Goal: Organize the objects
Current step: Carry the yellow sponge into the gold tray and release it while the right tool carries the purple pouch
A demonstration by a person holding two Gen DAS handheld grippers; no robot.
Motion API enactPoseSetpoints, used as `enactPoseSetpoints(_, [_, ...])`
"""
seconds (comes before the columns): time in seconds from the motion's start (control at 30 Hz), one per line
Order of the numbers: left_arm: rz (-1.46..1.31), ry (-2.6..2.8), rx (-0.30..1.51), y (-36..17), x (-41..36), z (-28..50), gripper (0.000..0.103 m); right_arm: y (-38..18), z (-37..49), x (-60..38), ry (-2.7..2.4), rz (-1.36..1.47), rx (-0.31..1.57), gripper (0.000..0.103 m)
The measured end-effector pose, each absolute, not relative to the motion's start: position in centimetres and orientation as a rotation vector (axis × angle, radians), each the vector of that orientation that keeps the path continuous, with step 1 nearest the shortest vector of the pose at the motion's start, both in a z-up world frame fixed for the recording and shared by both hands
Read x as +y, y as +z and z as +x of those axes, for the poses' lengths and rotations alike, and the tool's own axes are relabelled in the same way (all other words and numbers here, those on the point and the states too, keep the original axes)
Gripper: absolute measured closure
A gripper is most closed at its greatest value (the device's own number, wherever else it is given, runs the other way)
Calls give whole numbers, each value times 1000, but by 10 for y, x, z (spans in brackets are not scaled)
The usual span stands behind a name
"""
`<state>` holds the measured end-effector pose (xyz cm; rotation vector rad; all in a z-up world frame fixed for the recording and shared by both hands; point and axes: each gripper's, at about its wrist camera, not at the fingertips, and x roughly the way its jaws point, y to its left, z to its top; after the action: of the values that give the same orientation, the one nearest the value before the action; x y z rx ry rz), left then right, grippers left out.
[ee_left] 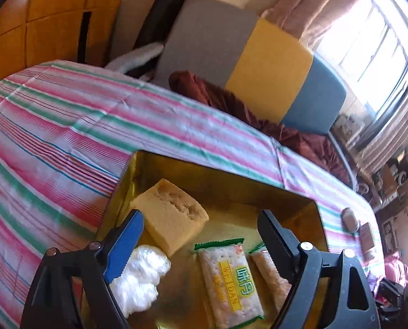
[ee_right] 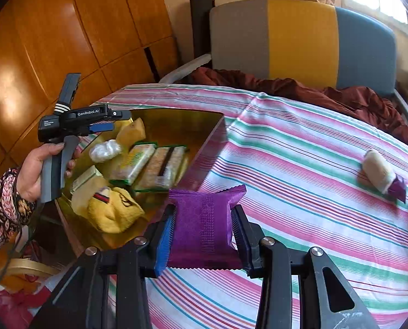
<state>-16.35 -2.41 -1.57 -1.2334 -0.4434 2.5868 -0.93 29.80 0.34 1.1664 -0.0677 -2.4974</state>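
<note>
My right tongs (ee_right: 202, 235) pinch the purple packet (ee_right: 204, 227); gold box (ee_right: 212, 134) sits front-left, left tongs (ee_left: 201, 235) spread above it.

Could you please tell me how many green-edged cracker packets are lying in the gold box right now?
2: one cracker packet lies mid-box, the second cracker packet directly right of it, partly behind the open left gripper's finger. Others may be hidden.

daylight from window (ee_left: 379, 54), blown out | gold box (ee_left: 231, 181) glares | fisheye-bent edges | soft blur
</note>
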Motion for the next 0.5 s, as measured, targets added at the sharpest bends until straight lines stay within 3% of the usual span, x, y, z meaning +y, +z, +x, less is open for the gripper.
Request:
enactPoseSetpoints(0.2, [-1203,2564,-572,-13,-31,-124,18,7,-20,280,-2485,1164,-82,61])
enactPoseSetpoints(0.4, [-1095,2651,-438,-7,-17,-80,18,9,-34,254,-2465,1168,-48,61])
enactPoseSetpoints(0.5, [-1018,2682,-460,-1,-21,-64,18,7,-45,240,-2455,1184,-13,61])
